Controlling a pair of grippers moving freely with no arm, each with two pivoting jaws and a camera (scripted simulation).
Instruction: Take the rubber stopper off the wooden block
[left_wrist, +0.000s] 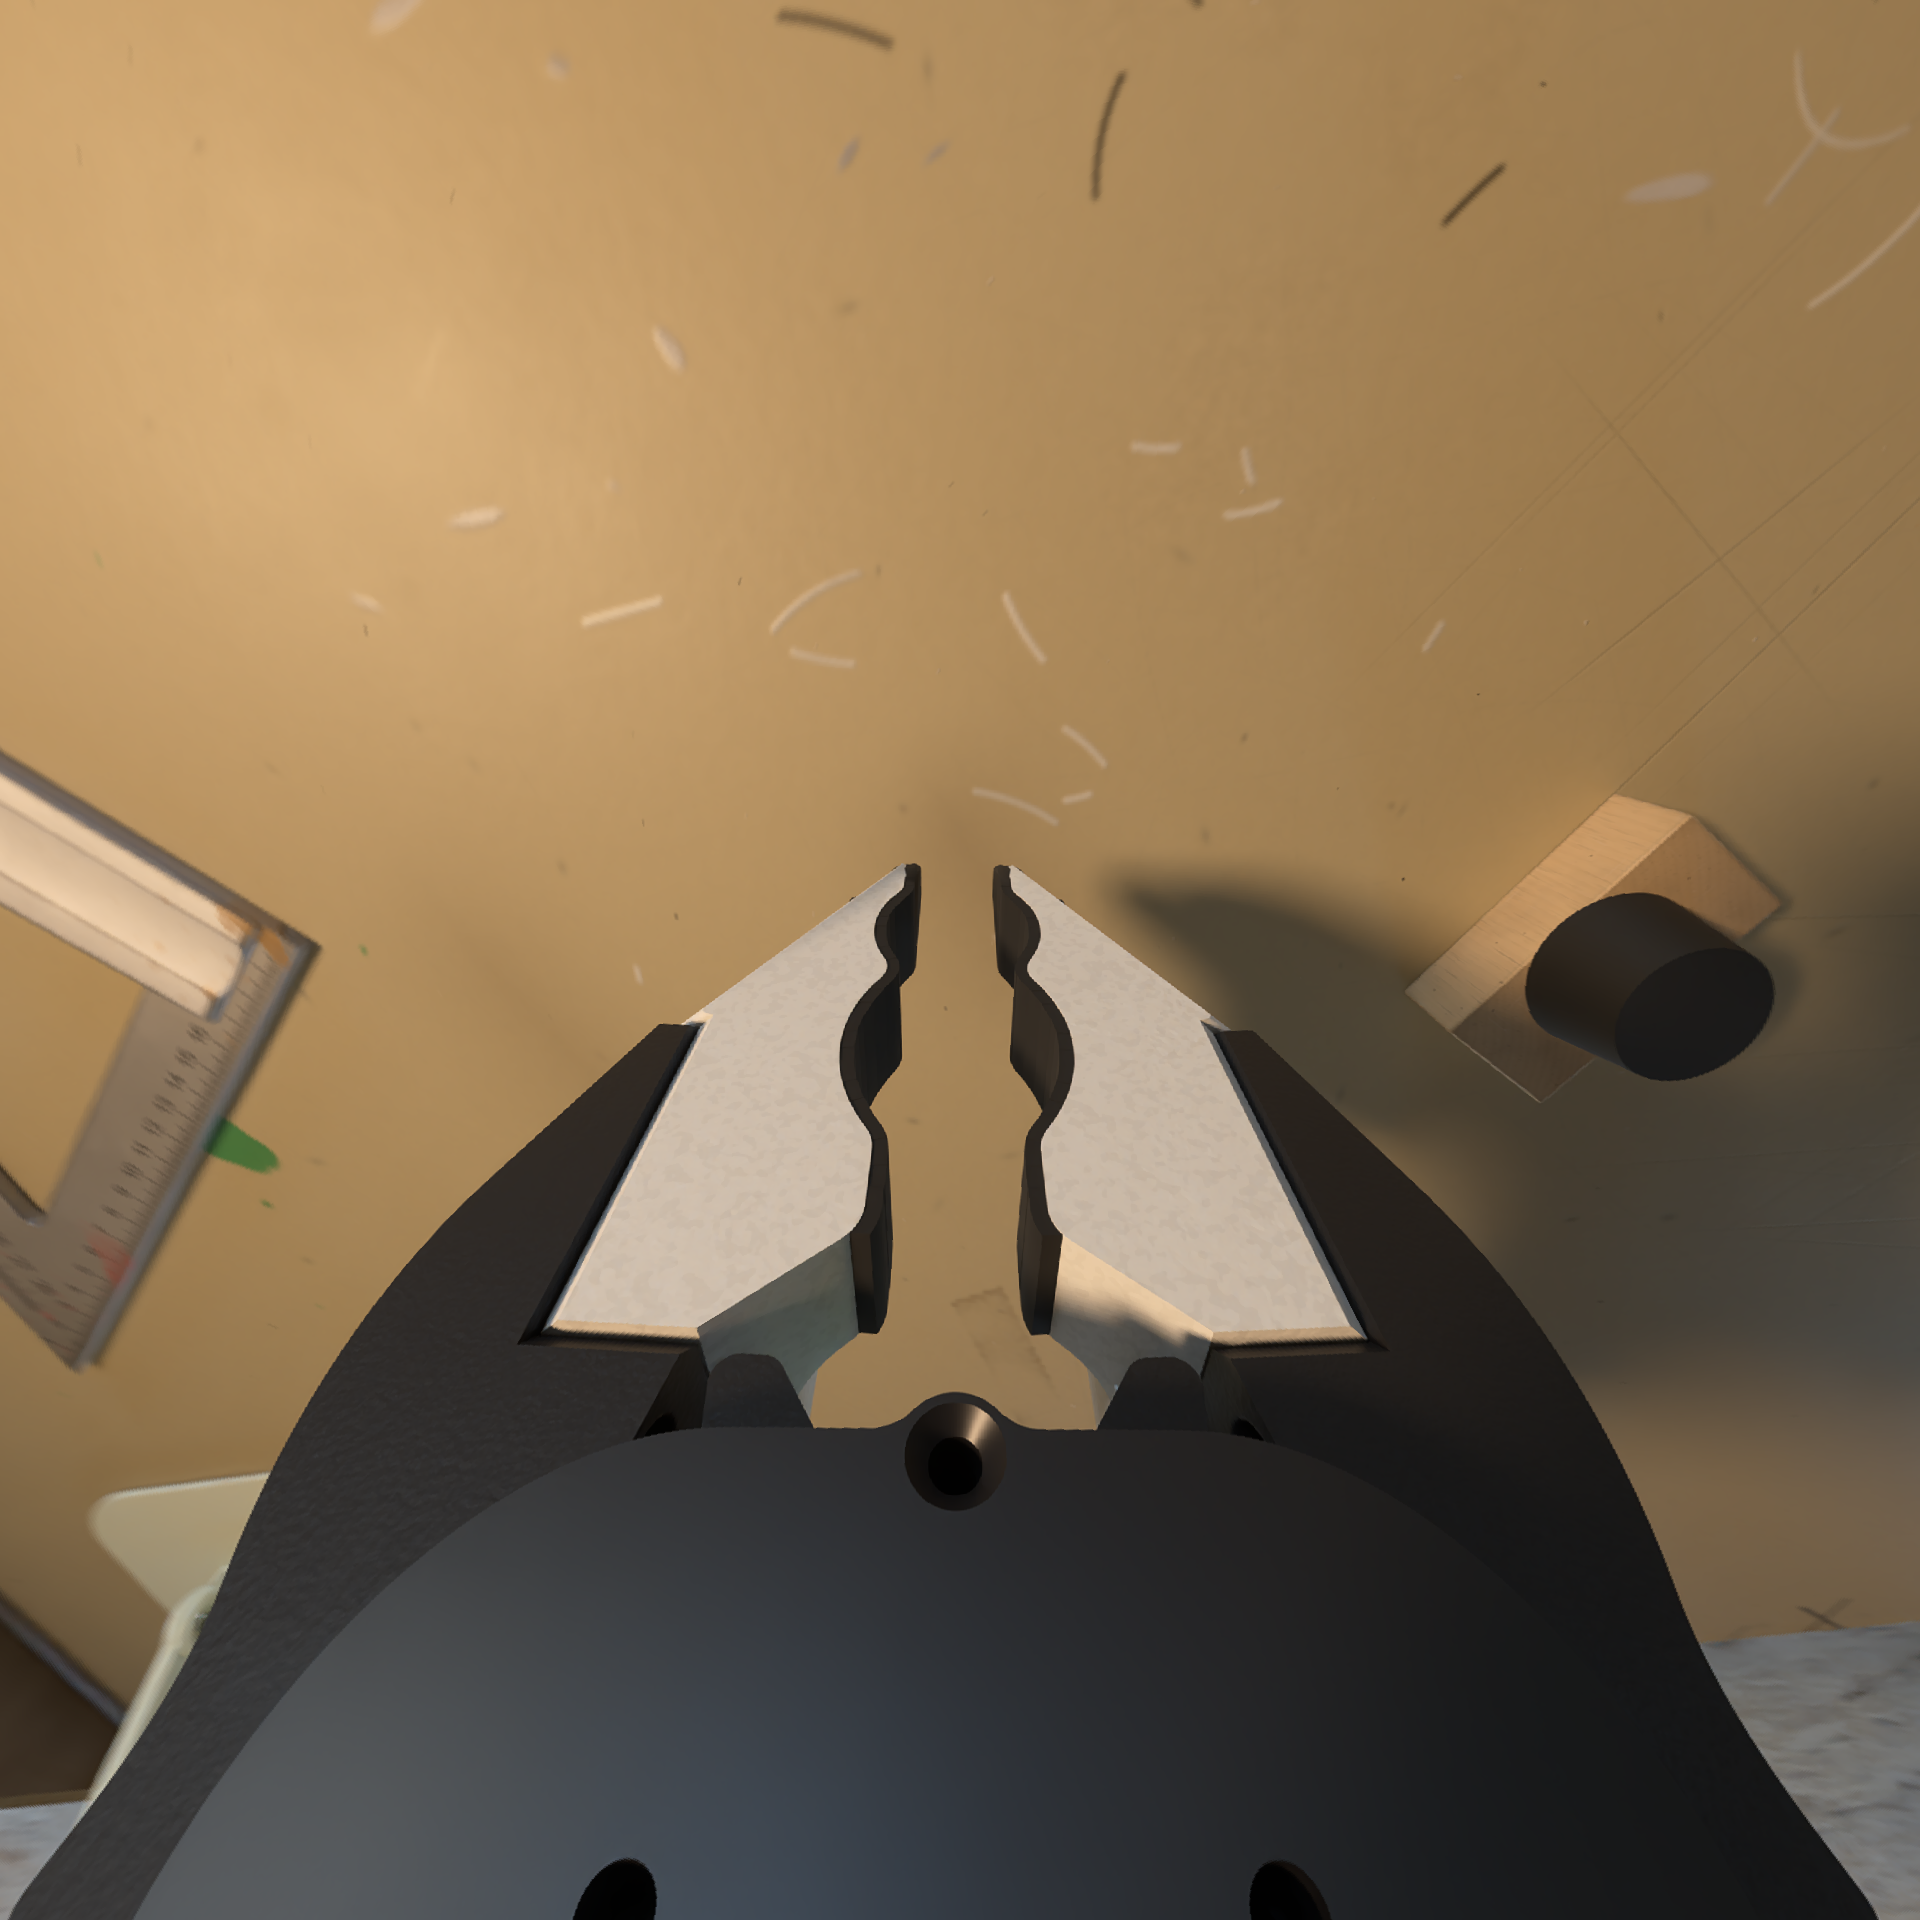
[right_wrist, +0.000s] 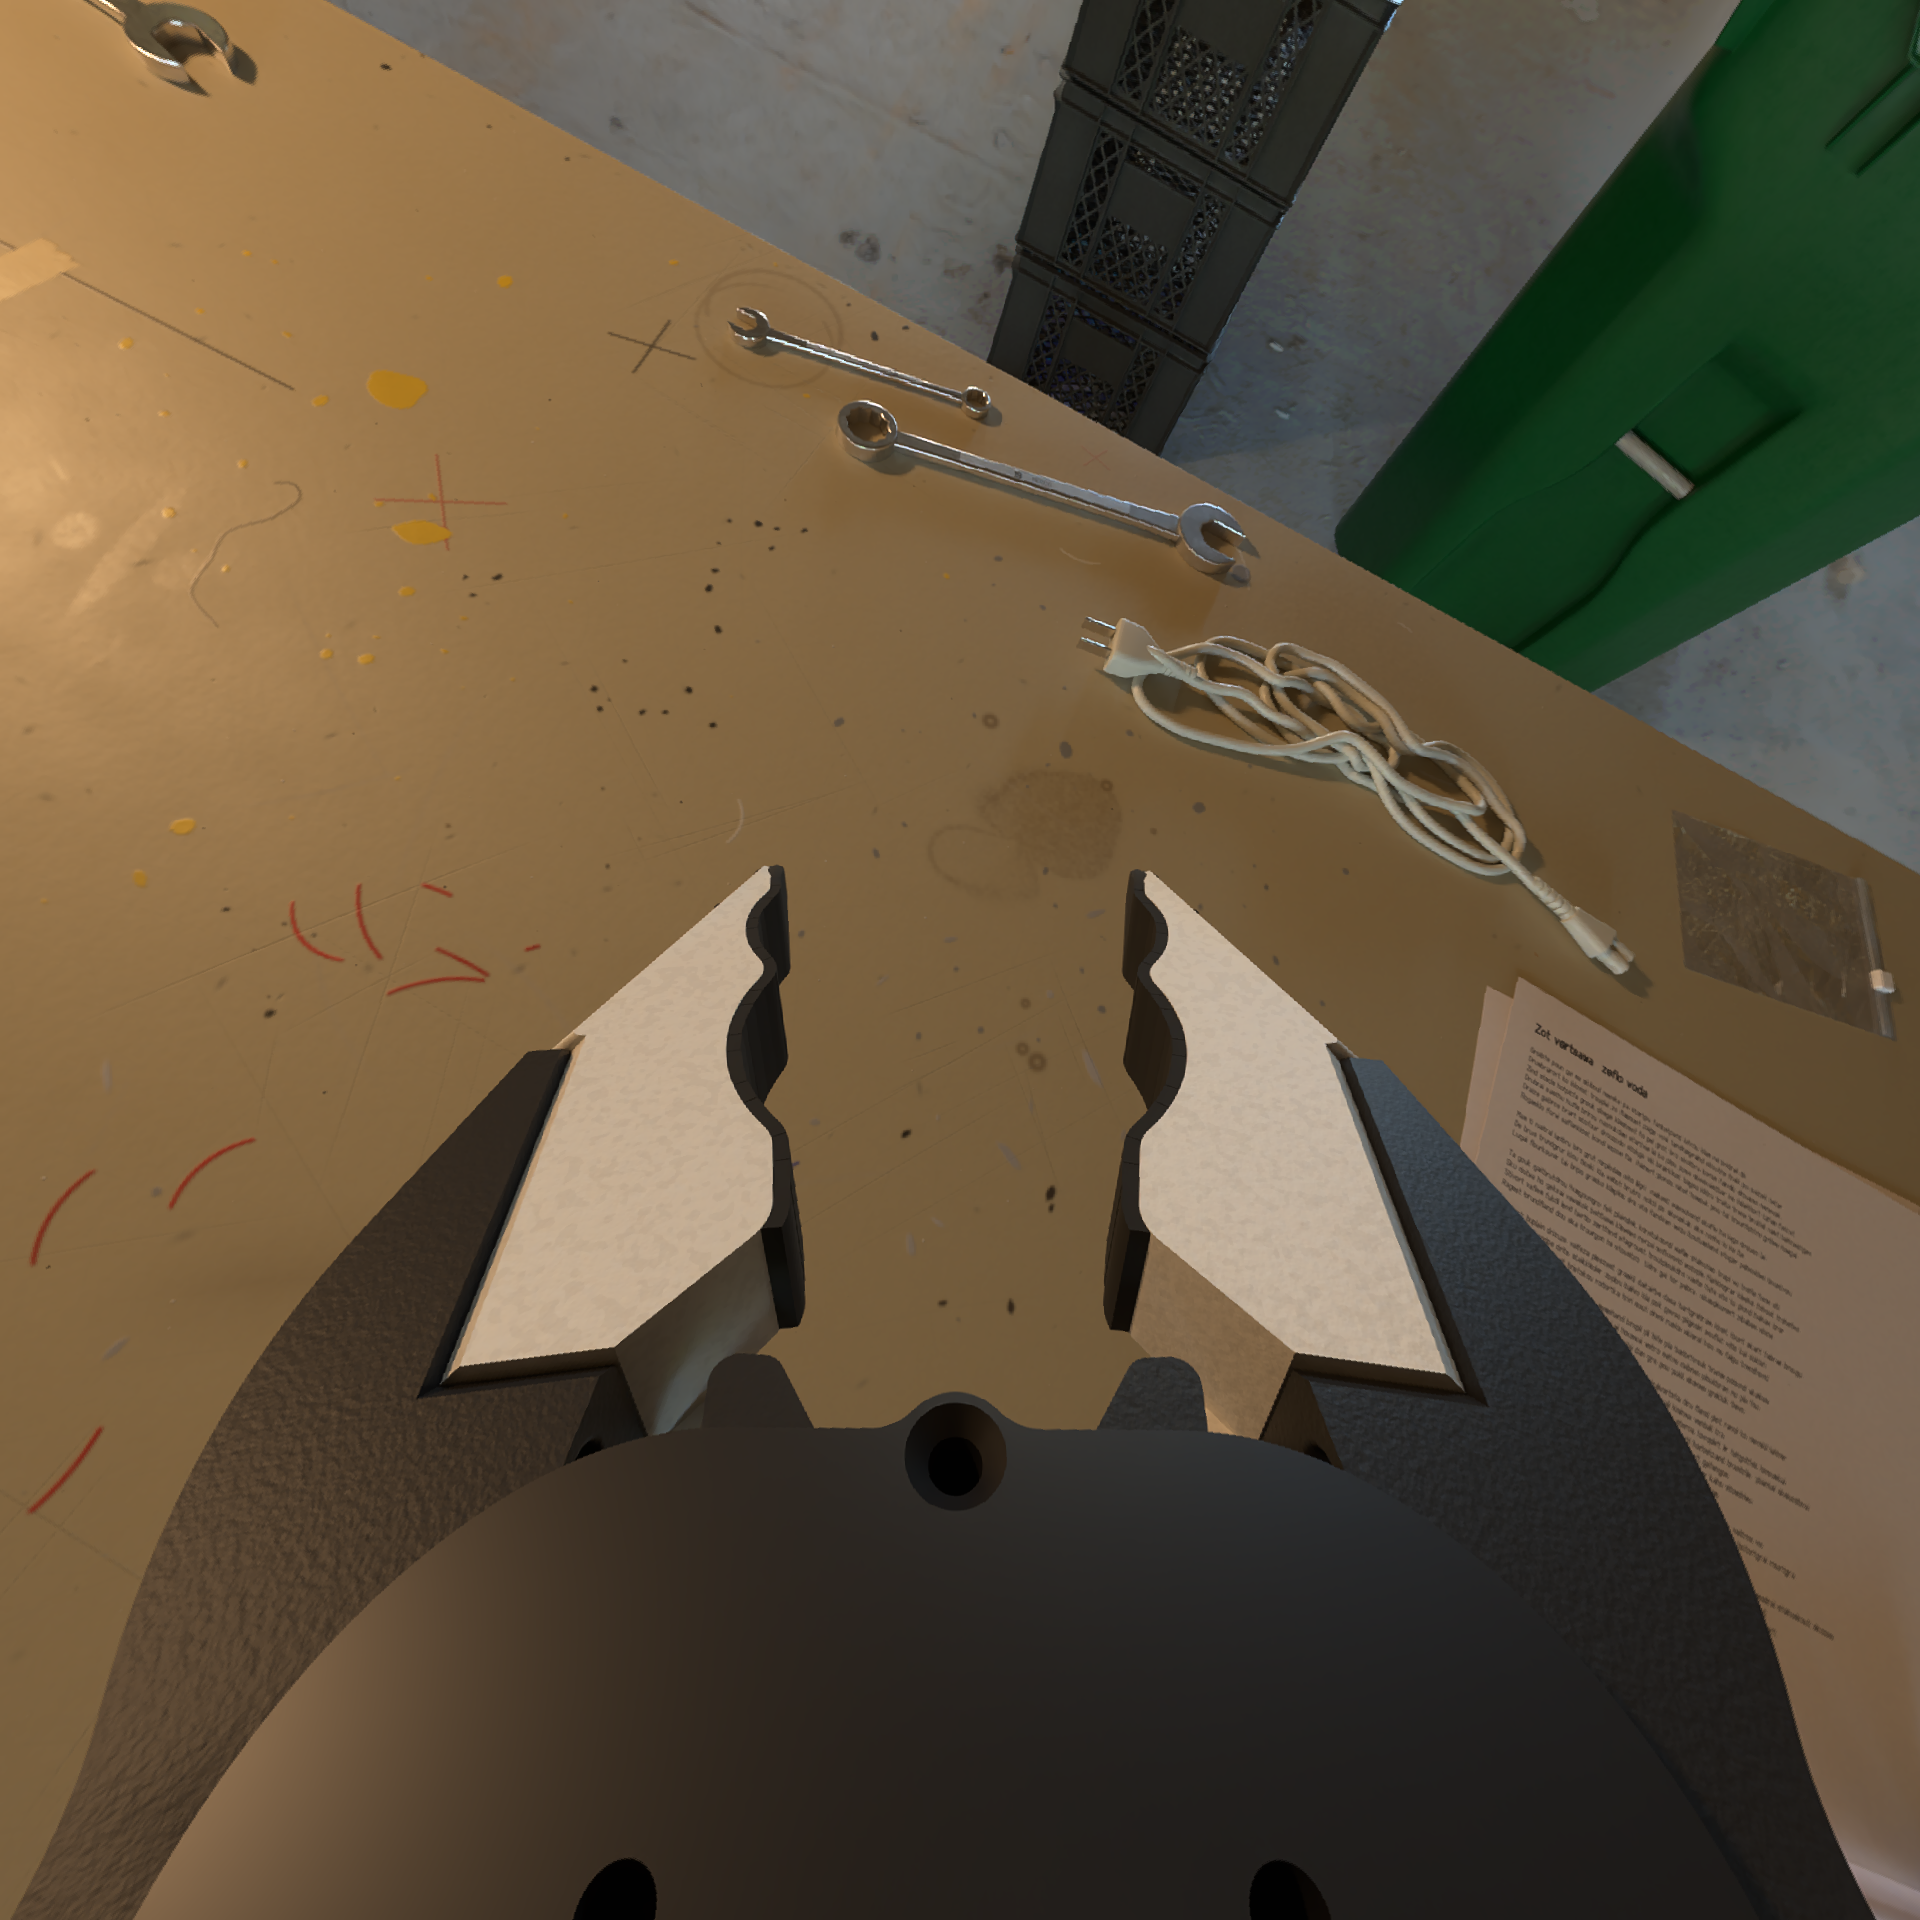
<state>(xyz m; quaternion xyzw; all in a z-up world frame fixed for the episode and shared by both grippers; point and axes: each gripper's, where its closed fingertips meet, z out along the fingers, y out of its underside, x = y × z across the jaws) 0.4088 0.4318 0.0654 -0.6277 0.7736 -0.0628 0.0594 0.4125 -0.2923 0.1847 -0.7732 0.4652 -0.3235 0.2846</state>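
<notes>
A black rubber stopper (left_wrist: 1652, 987) stands on a pale wooden block (left_wrist: 1496, 966) that lies on the tan workbench at the right of the left wrist view. My left gripper (left_wrist: 956, 883) is to the left of the block and apart from it. Its jaws stand only a narrow gap apart, with nothing between them. My right gripper (right_wrist: 956, 883) hovers over a bare patch of bench with its jaws wide apart and empty. The stopper and block do not show in the right wrist view.
A metal try square (left_wrist: 156, 1091) lies at the left and a cream part (left_wrist: 166, 1558) at the lower left. The right wrist view shows two wrenches (right_wrist: 1039, 488), a coiled white cable (right_wrist: 1340, 748), printed sheets (right_wrist: 1642, 1226) and a plastic bag (right_wrist: 1777, 925). A black crate (right_wrist: 1153, 208) and a green bin (right_wrist: 1683, 395) stand beyond the bench edge.
</notes>
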